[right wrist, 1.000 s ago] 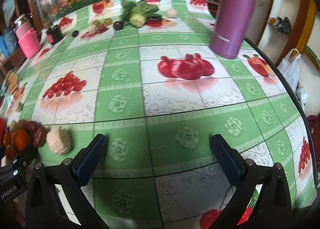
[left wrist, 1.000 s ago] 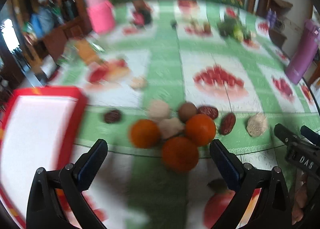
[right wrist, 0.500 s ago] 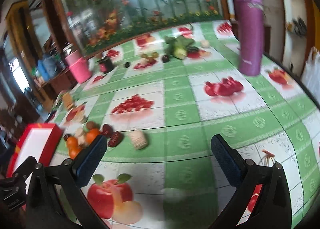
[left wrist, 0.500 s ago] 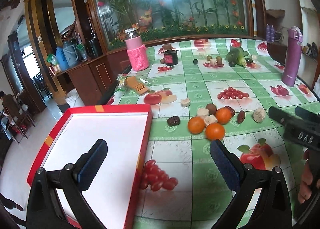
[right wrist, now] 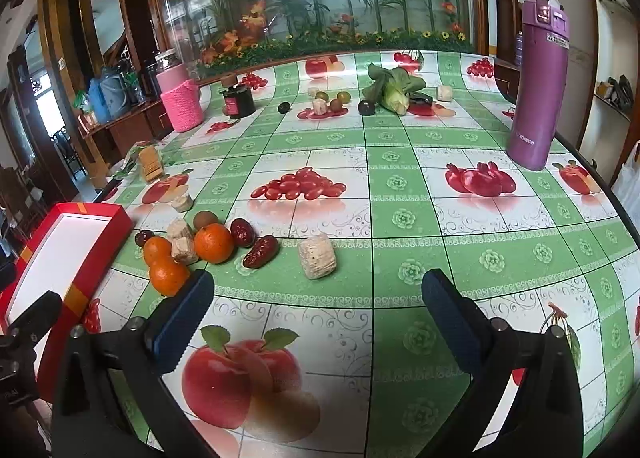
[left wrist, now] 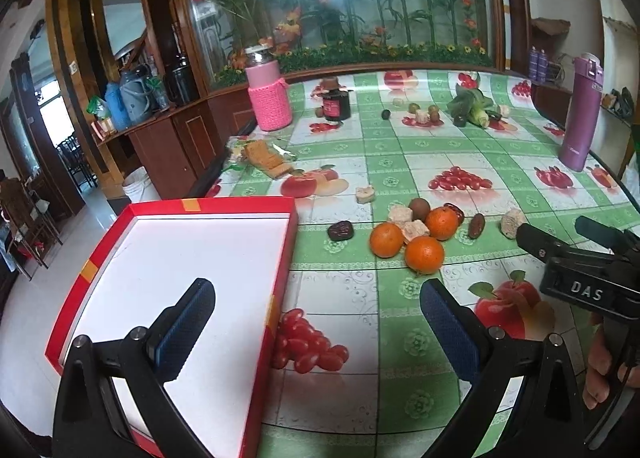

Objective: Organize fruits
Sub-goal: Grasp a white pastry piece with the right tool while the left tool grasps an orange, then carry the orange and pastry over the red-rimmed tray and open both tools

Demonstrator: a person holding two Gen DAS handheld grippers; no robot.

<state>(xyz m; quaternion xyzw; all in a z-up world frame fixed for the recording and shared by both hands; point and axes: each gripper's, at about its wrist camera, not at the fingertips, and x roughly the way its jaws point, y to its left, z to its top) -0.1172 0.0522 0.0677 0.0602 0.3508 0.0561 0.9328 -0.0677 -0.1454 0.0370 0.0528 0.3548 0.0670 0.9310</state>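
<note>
Three oranges (left wrist: 425, 254) (right wrist: 213, 243) lie clustered on the green fruit-print tablecloth with beige cubes (left wrist: 414, 230), a brown round fruit (left wrist: 419, 208) and dark red dates (right wrist: 261, 252). A red box with a white inside (left wrist: 192, 262) (right wrist: 76, 242) sits at the table's left edge. My left gripper (left wrist: 316, 318) hovers open above the box's right rim, short of the oranges. My right gripper (right wrist: 314, 308) is open above the near table, right of the pile, with a beige cylinder (right wrist: 317, 256) just ahead of it. Neither holds anything.
A purple flask (right wrist: 538, 85) stands at the right edge. A pink knitted-sleeve jar (left wrist: 269, 93), a dark jar (left wrist: 337, 103), leafy greens (right wrist: 394, 87) and more small fruits (right wrist: 332, 101) sit at the far side. A wrapped biscuit pack (left wrist: 266, 155) lies far left.
Both grippers have pulled back and up from the table, so the fruit pile looks smaller and farther. The red box now fills the left wrist view's lower left. Both stay open.
</note>
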